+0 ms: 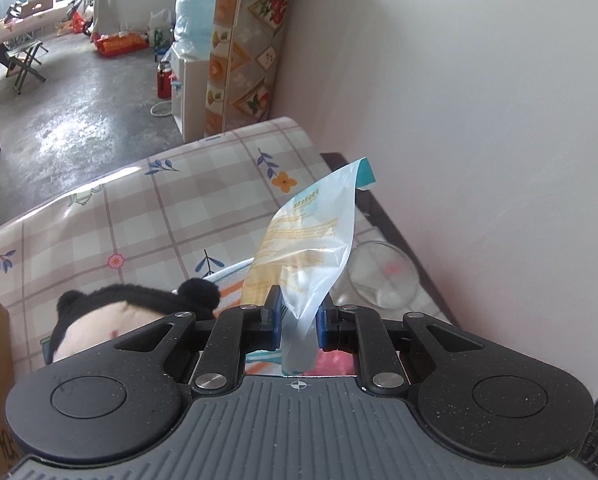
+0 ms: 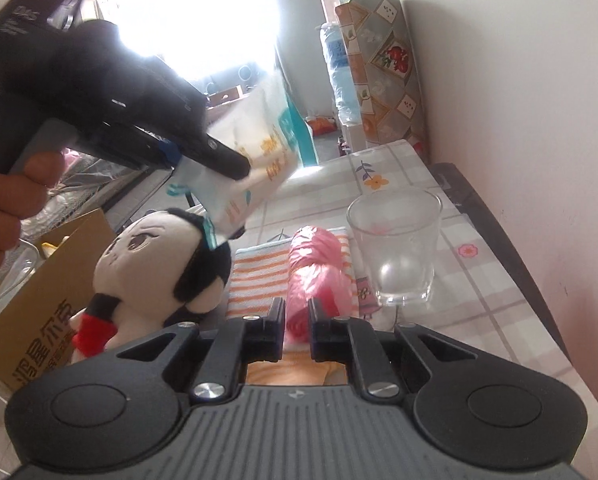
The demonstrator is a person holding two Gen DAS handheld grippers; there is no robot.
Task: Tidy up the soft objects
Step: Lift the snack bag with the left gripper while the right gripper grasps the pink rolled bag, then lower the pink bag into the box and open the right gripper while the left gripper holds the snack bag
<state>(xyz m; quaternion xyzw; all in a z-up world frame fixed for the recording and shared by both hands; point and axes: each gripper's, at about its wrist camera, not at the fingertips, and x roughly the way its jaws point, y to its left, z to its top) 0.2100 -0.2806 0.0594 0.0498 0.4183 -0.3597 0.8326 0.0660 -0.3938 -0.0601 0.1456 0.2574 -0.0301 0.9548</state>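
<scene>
In the left wrist view my left gripper (image 1: 299, 314) is shut on the lower end of a soft blue-and-white plastic packet (image 1: 311, 240) with orange print, and holds it above the table. The right wrist view shows that same gripper (image 2: 239, 170) up at the left in a person's hand (image 2: 7, 200), with the packet (image 2: 259, 152) hanging from it. My right gripper (image 2: 298, 312) is shut on the near end of a pink roll (image 2: 315, 268). The roll lies on an orange-striped towel (image 2: 259, 276). A plush doll (image 2: 159, 260) with black hair lies left of the towel.
A clear drinking glass (image 2: 395, 248) stands right of the pink roll, near the wall. A brown cardboard box (image 2: 47, 300) sits at the left beside the doll. The checked tablecloth (image 1: 139, 216) ends at a far edge with the floor beyond it.
</scene>
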